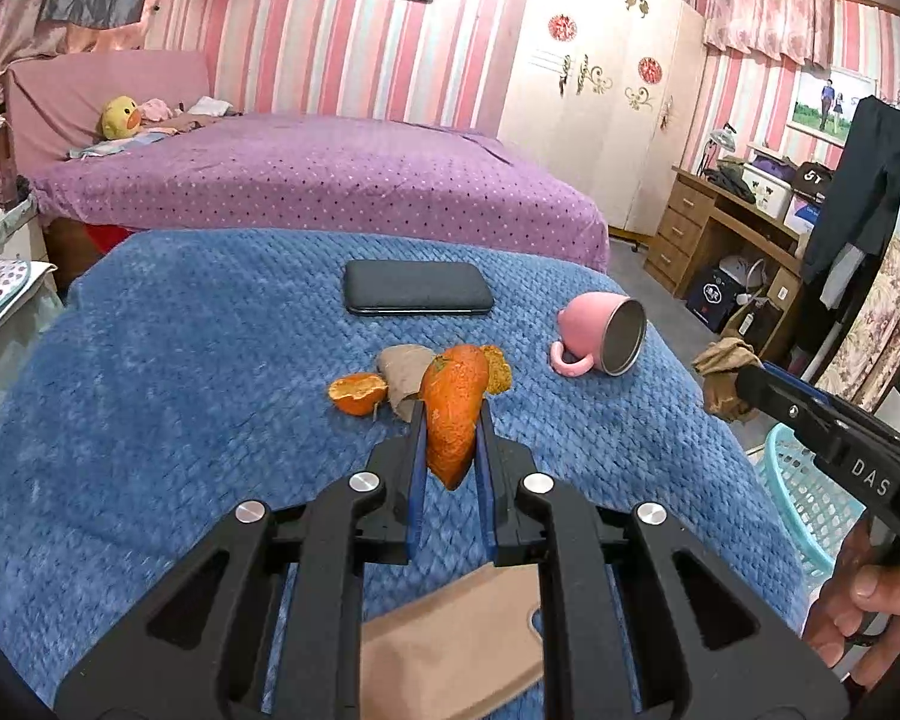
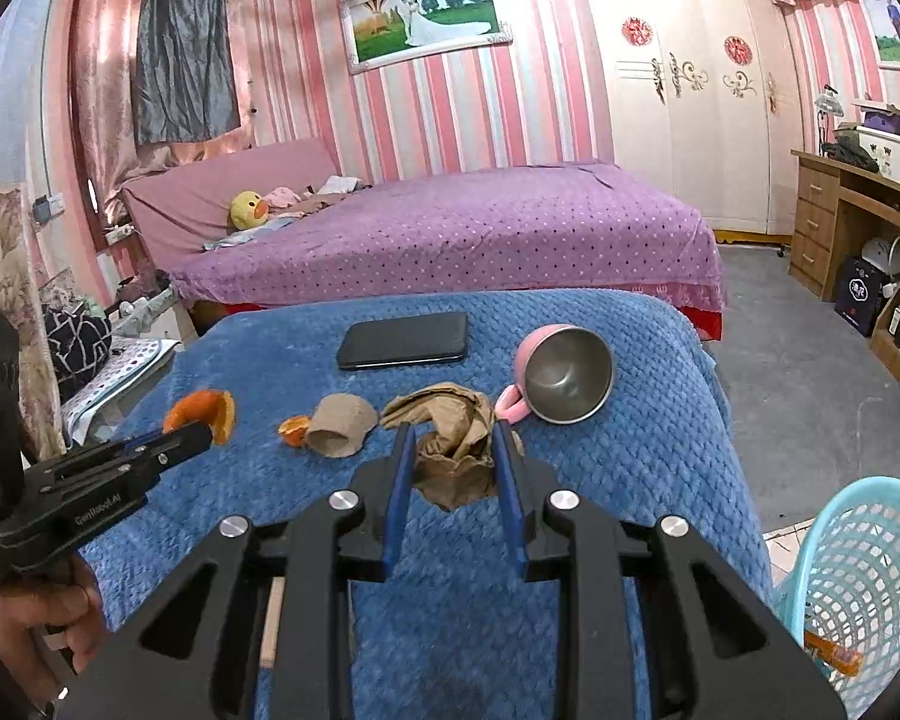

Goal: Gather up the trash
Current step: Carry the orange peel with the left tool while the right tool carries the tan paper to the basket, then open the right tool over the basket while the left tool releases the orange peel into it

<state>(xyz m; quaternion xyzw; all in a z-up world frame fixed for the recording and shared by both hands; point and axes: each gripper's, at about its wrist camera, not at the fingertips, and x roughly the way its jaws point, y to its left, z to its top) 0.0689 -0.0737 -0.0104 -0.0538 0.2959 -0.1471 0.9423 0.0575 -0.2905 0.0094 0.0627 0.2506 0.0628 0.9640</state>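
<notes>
My left gripper (image 1: 450,414) is shut on a large piece of orange peel (image 1: 453,414) and holds it above the blue blanket (image 1: 180,390); the peel also shows in the right wrist view (image 2: 201,414). My right gripper (image 2: 453,438) is shut on a crumpled brown paper wad (image 2: 450,450), lifted over the blanket; the wad also shows in the left wrist view (image 1: 723,378). On the blanket lie a small orange peel piece (image 1: 359,393), a brown cardboard roll (image 1: 405,378) and another peel bit (image 1: 498,369). A light blue mesh basket (image 2: 864,570) stands at the right.
A black phone (image 1: 417,294) and a tipped pink metal cup (image 1: 606,339) lie on the blanket. A tan flat object (image 1: 450,648) lies under my left gripper. A purple bed (image 1: 330,174) is behind, a wooden desk (image 1: 720,228) to the right.
</notes>
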